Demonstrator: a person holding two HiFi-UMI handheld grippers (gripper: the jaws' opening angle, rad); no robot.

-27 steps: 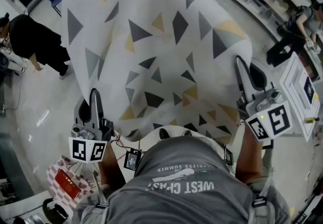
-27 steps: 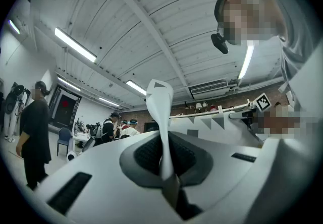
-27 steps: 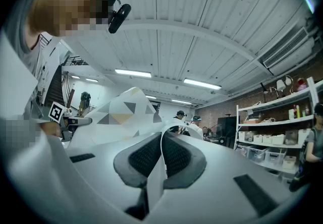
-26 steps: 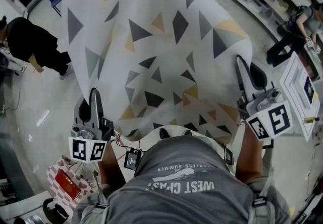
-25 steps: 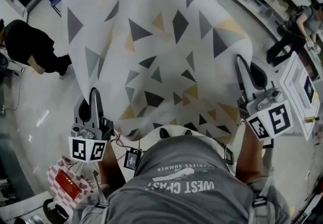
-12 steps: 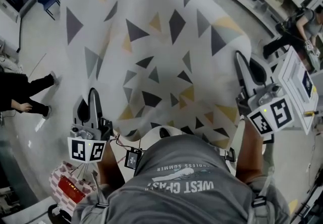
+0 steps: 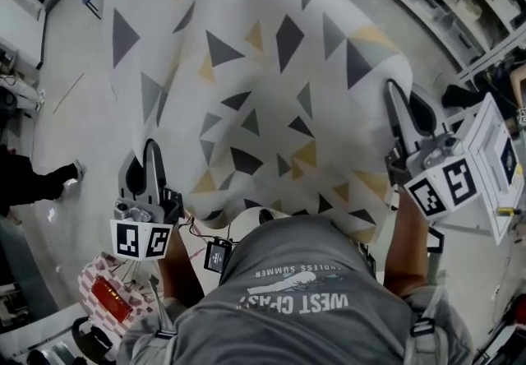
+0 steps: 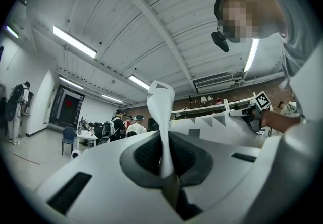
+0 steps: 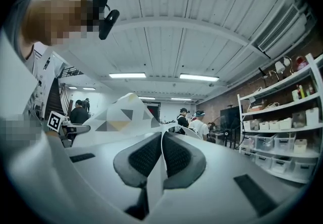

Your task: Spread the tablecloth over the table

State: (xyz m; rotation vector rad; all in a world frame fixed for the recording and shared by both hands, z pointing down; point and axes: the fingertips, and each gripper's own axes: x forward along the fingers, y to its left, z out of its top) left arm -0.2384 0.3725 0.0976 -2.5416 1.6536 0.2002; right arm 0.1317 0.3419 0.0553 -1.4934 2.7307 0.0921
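Here, the white tablecloth [image 7: 246,67] printed with grey and yellow triangles hangs spread aloft, hiding whatever lies beneath. The left gripper [image 7: 152,150] and right gripper [image 7: 393,88] each clamp a near corner.

Room bright, even; tubes [image 8: 74,42] overhead blow out white. Both gripper views fisheye, edges bent, corners black. My left claw [image 8: 162,140] and right claw [image 9: 161,142] near lens, soft. Head view sharp; floor [image 7: 82,133] shows sheen.

Right gripper [image 9: 161,140] tight on tablecloth [image 9: 121,113] edge
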